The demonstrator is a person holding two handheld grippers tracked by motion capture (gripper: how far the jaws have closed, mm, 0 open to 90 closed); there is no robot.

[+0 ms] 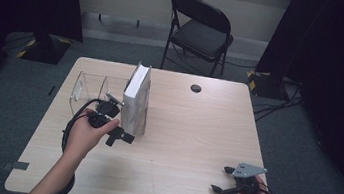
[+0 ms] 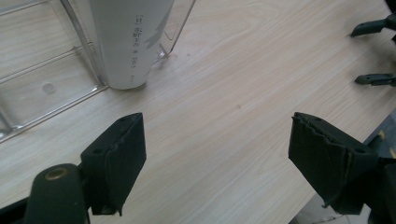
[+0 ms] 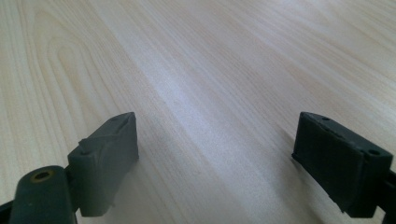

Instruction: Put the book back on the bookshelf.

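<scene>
White book (image 1: 136,97) stands just beyond left hand-held gripper (image 1: 117,122).

- The high view runs dim and soft at its edges: black curtains swallow both upper corners, while the pale rectangular wooden table (image 1: 191,130) catches even overhead light.
- The tall white book (image 1: 135,97) standing in the clear plastic rack (image 1: 91,86) throws a faint shadow; the rack walls glint weakly.
- The left gripper view is bright, the book's spine print slightly blurred, and the near black jaws are soft.
- The right gripper view shows a broad pale sheen across the wood grain; the far grain is smeared.
</scene>
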